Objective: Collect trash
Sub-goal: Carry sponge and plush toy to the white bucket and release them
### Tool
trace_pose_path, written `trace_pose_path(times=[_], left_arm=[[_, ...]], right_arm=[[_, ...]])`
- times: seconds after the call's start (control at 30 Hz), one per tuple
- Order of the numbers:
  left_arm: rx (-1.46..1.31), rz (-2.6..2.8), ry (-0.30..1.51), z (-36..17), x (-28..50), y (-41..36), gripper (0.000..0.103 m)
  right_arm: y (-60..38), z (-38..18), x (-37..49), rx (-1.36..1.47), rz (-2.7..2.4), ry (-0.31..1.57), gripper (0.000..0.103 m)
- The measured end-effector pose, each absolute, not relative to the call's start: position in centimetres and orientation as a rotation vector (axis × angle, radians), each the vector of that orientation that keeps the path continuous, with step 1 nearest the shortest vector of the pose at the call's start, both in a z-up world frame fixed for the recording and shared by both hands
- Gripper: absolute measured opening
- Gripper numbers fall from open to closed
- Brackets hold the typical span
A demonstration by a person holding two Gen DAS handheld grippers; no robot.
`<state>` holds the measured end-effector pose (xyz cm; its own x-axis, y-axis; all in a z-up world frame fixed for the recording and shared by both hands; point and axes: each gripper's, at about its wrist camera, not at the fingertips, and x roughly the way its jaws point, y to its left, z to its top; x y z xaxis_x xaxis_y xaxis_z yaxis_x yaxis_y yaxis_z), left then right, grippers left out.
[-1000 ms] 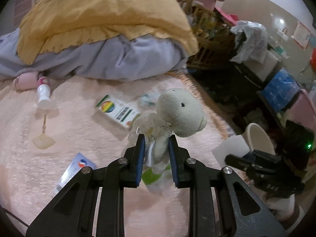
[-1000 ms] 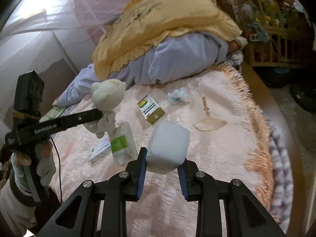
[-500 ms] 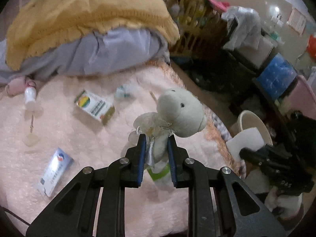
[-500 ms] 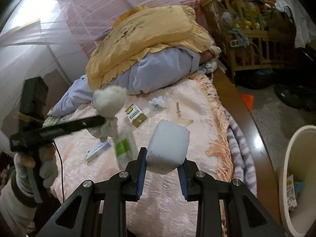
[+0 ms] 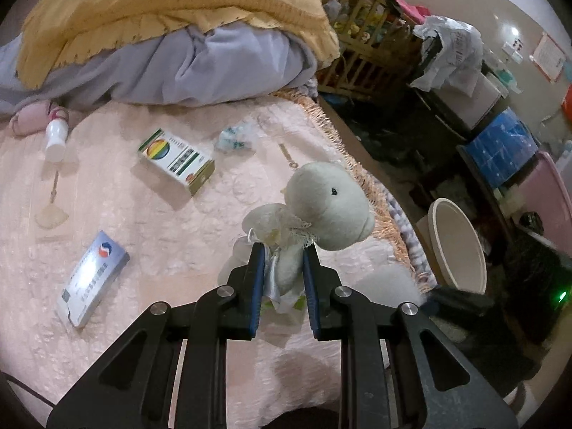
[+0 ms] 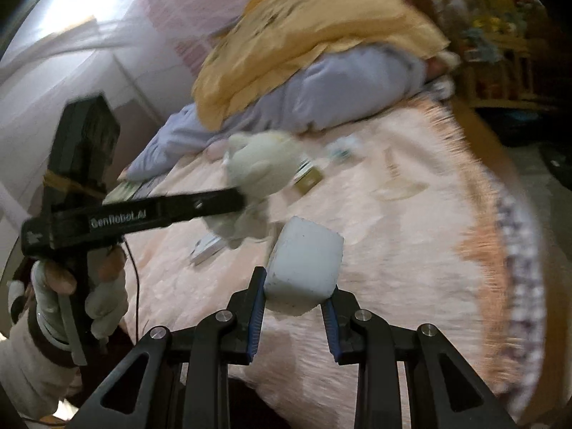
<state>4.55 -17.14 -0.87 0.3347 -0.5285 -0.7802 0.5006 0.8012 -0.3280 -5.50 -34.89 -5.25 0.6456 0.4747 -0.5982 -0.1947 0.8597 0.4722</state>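
Two hand-held grippers, each loaded. Left hand-held gripper (image 5: 282,268): jaws nearly closed, pads pressed on the body of a pale plush toy (image 5: 321,211), whose head rose above and to the right of the fingertips; a crumpled wrapper with green print (image 5: 286,302) showed just below the toy between the fingers, and whether it was gripped as well could not be told. Right hand-held gripper (image 6: 295,286): jaws partly closed, clamped on the lower end of a white block (image 6: 305,264), which stood up past the fingertips.

Loose on the pink bed cover (image 5: 143,214): a green-and-white box (image 5: 177,161), a blue-and-white box (image 5: 93,279), a crumpled wrapper (image 5: 234,137), a small white bottle (image 5: 56,137).

Containers: one cream bin (image 5: 457,246) on the floor beside the bed, right of the toy; its contents were not visible from this angle.

Obscured: the right wrist view was motion-blurred; there a gloved hand (image 6: 71,296) held the left tool's grip. Yellow and lilac bedding (image 5: 171,35) was heaped at the far end.
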Motion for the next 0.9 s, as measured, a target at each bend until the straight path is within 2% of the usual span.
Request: trace_pose_path(times=[0.2,0.43,0.67,0.9], left_arm=[[-0.057,-0.660,1.058,-1.9,5.1,-15.9,0.018],[-0.088,-0.640,1.048,-1.2,6.0,-13.2,0.018],[-0.094,-0.623,1.003,0.5,6.3,-12.3,0.018],[-0.020,-0.695,1.002,0.0,4.2,-17.4,0.018]], right_arm=[[-30.4,-8.9,-1.4,0.416,0.469,0.875,0.028],[-29.8,-13.1,2.3,0.487,0.426,0.959,0.028],[-30.4,-11.5,1.2,0.466,0.436,0.914,0.028],[-34.7,-7.8,-3.1,0.390,0.364,0.849,0.028]])
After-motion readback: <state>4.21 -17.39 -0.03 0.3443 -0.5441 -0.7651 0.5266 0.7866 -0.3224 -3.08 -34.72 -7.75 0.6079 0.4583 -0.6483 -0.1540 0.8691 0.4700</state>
